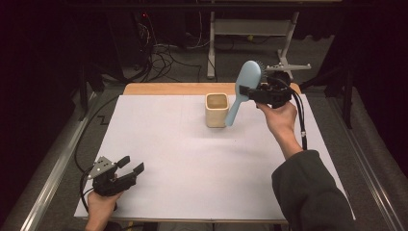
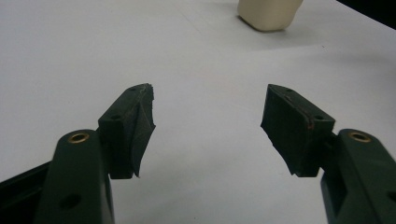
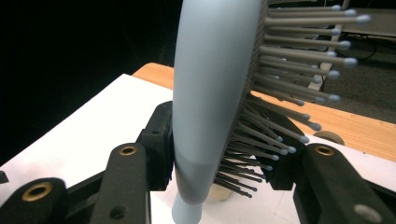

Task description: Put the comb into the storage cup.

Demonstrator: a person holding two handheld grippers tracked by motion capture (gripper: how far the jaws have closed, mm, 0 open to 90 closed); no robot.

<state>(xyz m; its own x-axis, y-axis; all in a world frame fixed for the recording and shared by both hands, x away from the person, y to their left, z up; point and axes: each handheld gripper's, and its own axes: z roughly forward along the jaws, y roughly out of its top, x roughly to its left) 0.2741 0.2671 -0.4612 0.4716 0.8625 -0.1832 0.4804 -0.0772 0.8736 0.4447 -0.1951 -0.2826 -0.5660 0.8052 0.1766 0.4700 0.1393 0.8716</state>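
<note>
Right gripper [image 1: 251, 91] is clamped on the light-blue hairbrush [image 1: 246, 86], one jaw on the smooth back, the other pressing into the bristles near the base of the head. The brush hangs tilted, head toward 1 o'clock, handle tip down at 7 o'clock, just beside the right rim of the beige cup [image 1: 216, 110] at mid-table. Main risk: the bristle-side pad sits on springy pins, so the brush can pivot or slip when the handle meets the rim. Second risk: the handle catches the cup wall and tips or shoves the light cup. Left gripper [image 1: 131, 166] rests at 7 o'clock of the white table [image 1: 192, 163], jaws spread and empty, too far to steady the cup.
</note>
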